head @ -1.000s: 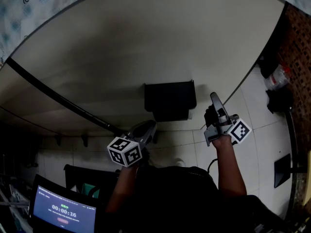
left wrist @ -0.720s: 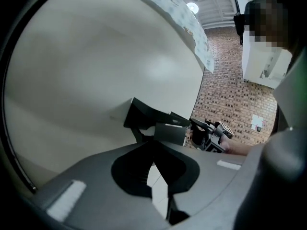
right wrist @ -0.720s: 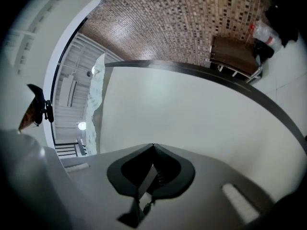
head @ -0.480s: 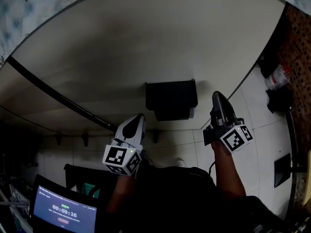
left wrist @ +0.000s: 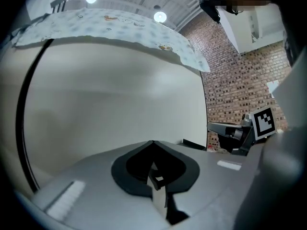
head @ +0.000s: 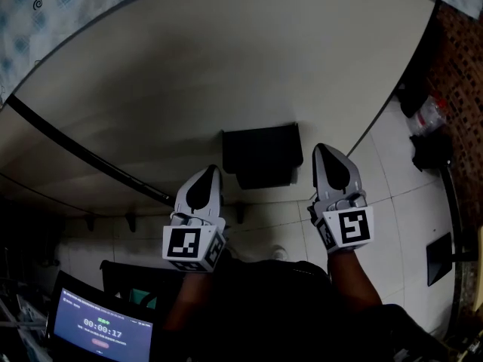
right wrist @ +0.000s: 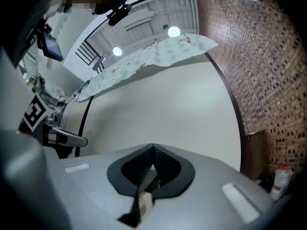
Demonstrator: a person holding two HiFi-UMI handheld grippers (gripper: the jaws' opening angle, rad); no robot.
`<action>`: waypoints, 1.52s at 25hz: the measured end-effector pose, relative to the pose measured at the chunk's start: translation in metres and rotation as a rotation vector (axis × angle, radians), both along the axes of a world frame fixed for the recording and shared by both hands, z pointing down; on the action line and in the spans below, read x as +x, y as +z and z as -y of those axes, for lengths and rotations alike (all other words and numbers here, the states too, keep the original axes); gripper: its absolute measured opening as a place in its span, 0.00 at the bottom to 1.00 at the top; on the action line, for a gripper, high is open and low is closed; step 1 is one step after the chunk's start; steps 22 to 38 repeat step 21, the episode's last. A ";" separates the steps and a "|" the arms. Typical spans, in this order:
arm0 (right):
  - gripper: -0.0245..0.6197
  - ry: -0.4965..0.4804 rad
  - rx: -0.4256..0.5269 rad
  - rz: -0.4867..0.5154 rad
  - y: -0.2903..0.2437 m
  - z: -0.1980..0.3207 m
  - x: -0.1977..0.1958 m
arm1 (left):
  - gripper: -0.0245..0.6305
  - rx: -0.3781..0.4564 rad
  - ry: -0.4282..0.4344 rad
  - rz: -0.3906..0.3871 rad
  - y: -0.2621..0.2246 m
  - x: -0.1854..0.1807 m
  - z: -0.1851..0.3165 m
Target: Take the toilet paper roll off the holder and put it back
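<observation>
Wall: a pale plain wall (head: 226,74) fills the space ahead of both sets of jaws, and a black strip (head: 83,149) runs slantwise across it well off to the left gripper's side.
Arms: both forearms (head: 351,277) rise from the bottom of the head view. The grippers are held side by side and aimed at the wall, with their marker cubes (head: 347,227) facing the camera.
Holder: a black box-shaped holder (head: 260,155) is fixed to the wall just ahead of the jaws. It sits between the two tips and touches neither.
Left gripper: the left gripper (head: 207,173) has its jaws pressed together at the tip, with nothing between them (left wrist: 153,143).
Right gripper: the right gripper (head: 323,151) has its jaws meeting at the tip in the same way, and they are empty (right wrist: 153,146).
Toilet paper roll: it cannot be made out, because the holder is one dark mass in the head view.
Cut off: each gripper view shows only a sliver of dark edge beside its tips, too little to show whether it belongs to the holder.
Gripper views only: a brick wall (right wrist: 268,71) beyond the right jaws, a patterned cloth (left wrist: 120,28) above the pale wall, ceiling lamps (left wrist: 160,17) and a small bottle (right wrist: 279,178). Each gripper view also catches the other gripper off to one side.
Head view only: white floor tiles (head: 392,194) below the jaws and a lit timer screen (head: 106,330) at the lower left.
</observation>
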State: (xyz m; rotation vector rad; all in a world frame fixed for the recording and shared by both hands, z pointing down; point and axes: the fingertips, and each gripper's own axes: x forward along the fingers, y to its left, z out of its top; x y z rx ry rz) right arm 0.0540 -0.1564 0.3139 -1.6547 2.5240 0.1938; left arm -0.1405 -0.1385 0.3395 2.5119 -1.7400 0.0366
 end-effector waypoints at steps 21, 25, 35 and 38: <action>0.04 -0.008 0.019 -0.054 0.001 -0.025 -0.032 | 0.06 0.035 0.019 0.023 -0.004 0.010 -0.017; 0.04 -0.008 0.019 -0.054 0.001 -0.025 -0.032 | 0.06 0.035 0.019 0.023 -0.004 0.010 -0.017; 0.04 -0.008 0.019 -0.054 0.001 -0.025 -0.032 | 0.06 0.035 0.019 0.023 -0.004 0.010 -0.017; 0.04 -0.008 0.019 -0.054 0.001 -0.025 -0.032 | 0.06 0.035 0.019 0.023 -0.004 0.010 -0.017</action>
